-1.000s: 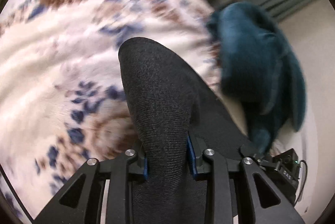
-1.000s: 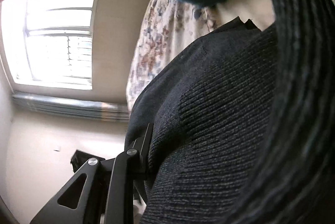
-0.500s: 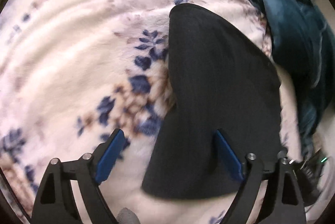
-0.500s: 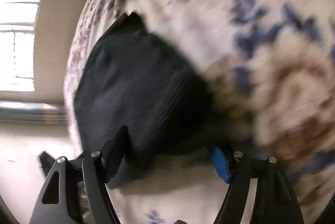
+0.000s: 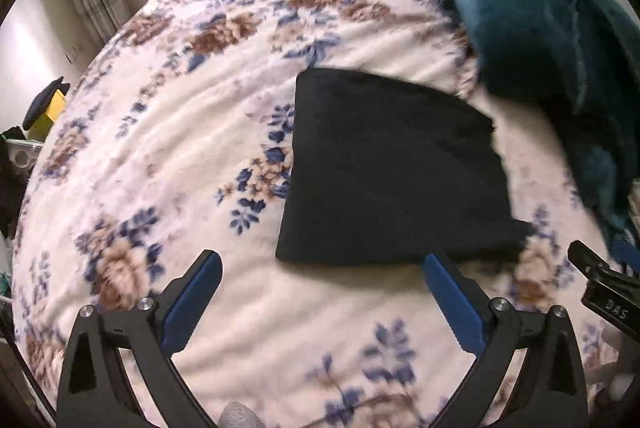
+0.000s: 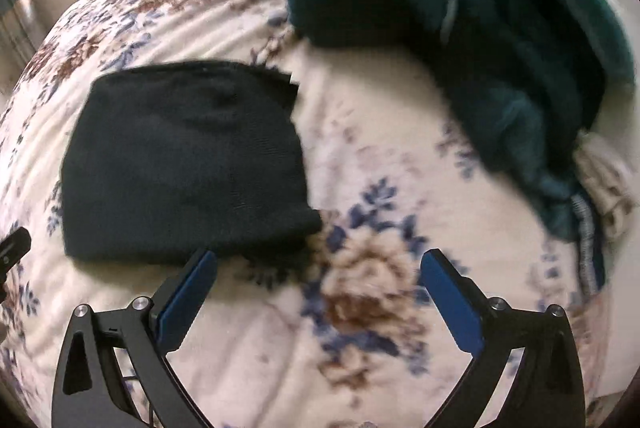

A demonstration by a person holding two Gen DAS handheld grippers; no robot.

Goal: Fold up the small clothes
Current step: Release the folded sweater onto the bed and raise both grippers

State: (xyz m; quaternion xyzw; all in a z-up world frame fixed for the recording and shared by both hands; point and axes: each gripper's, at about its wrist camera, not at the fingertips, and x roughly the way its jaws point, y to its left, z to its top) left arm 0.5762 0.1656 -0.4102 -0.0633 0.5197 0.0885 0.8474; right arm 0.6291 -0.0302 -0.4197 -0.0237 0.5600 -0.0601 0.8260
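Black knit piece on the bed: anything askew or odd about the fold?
Mostly fine. The black knit piece lies flat on the floral blanket, both grippers open and clear. One oddity: a small notch at its far right corner. The teal garment remains heaped, unfolded.

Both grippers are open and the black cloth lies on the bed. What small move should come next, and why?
Probably move the right gripper toward the teal garment, which lies bunched and unfolded on the floral blanket. The black knit cloth already lies flat and folded, and the left gripper holds nothing.
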